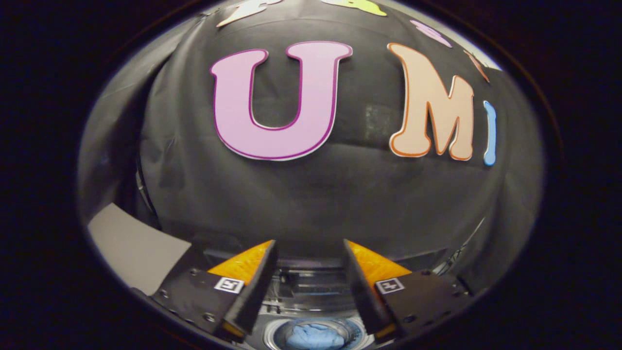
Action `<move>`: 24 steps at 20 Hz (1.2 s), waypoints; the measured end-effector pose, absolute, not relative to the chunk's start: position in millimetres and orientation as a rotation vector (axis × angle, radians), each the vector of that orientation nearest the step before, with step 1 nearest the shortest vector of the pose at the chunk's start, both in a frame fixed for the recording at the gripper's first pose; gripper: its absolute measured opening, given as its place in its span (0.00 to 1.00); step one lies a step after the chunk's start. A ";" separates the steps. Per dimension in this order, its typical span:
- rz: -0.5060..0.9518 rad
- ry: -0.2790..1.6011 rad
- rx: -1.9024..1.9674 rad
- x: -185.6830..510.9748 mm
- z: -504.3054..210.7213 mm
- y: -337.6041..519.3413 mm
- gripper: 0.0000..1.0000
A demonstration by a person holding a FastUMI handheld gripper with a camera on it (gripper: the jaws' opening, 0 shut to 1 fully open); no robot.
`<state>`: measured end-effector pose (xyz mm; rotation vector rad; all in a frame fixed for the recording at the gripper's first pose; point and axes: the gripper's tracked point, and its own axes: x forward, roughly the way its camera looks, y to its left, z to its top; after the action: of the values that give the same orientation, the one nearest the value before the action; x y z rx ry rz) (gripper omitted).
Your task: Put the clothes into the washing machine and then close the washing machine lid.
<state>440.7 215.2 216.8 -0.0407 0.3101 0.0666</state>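
Below, the soft, light blue clothes lie bunched in the washing machine, while the gripper fingers stand apart, holding nothing.

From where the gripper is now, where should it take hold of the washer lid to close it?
The lid seems raised behind the tub, where blue clothes lie. Likely reach over the tub and hook its top edge, then pull down. The gripper hangs open above, holding nothing.

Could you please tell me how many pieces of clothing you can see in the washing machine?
1: a blue garment lies in the washing machine drum, below the open gripper, between its fingers. More could be hidden beneath it.
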 end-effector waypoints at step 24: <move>-0.008 0.338 -0.066 454.8 173.7 208.7 0.98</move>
<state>454.8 208.7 173.7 -0.0658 0.3376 -0.0075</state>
